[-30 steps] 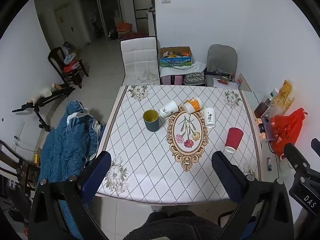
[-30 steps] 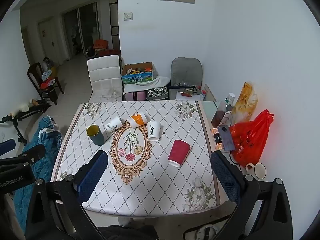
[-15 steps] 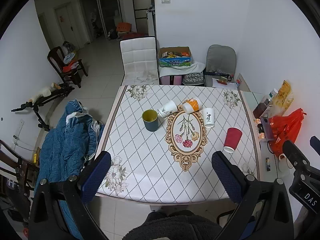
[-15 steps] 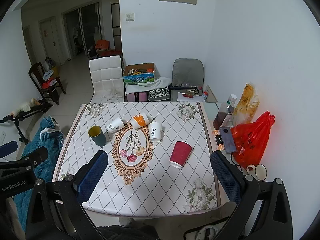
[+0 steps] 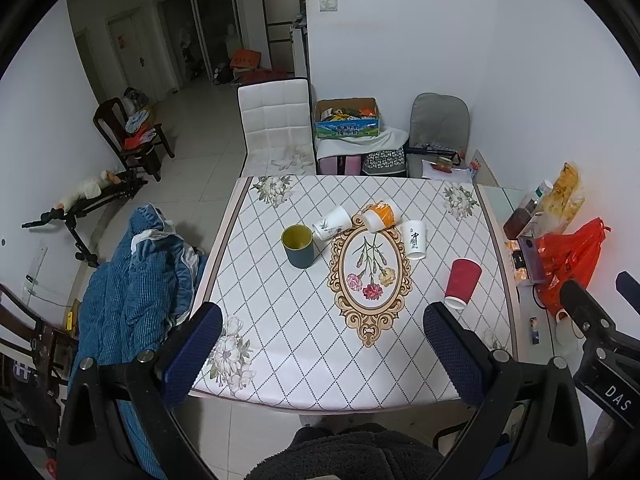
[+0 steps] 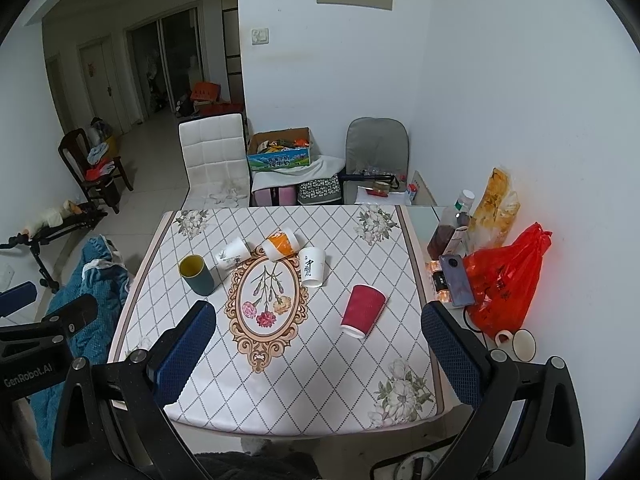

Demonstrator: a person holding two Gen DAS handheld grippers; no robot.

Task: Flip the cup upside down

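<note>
Several cups stand or lie on the table (image 5: 280,360). A dark teal cup with a yellow inside (image 5: 297,246) (image 6: 197,274) stands upright at the left. A white printed cup (image 5: 332,223) (image 6: 232,254) and an orange cup (image 5: 379,218) (image 6: 281,245) lie on their sides behind it. A white cup with black writing (image 5: 414,239) (image 6: 312,266) and a red cup (image 5: 462,283) (image 6: 363,311) stand mouth down. My left gripper (image 5: 322,356) and right gripper (image 6: 320,354) are both open and empty, held high over the table's near edge.
A blue quilt (image 5: 132,280) is heaped left of the table. A red bag (image 6: 506,280), a phone (image 6: 456,280), bottles and a mug (image 6: 518,344) crowd the side surface at the right. Chairs (image 5: 276,120) and a box (image 5: 346,122) stand behind the table.
Both grippers have drawn back and up a little, so the table looks slightly smaller. No cup has moved.
</note>
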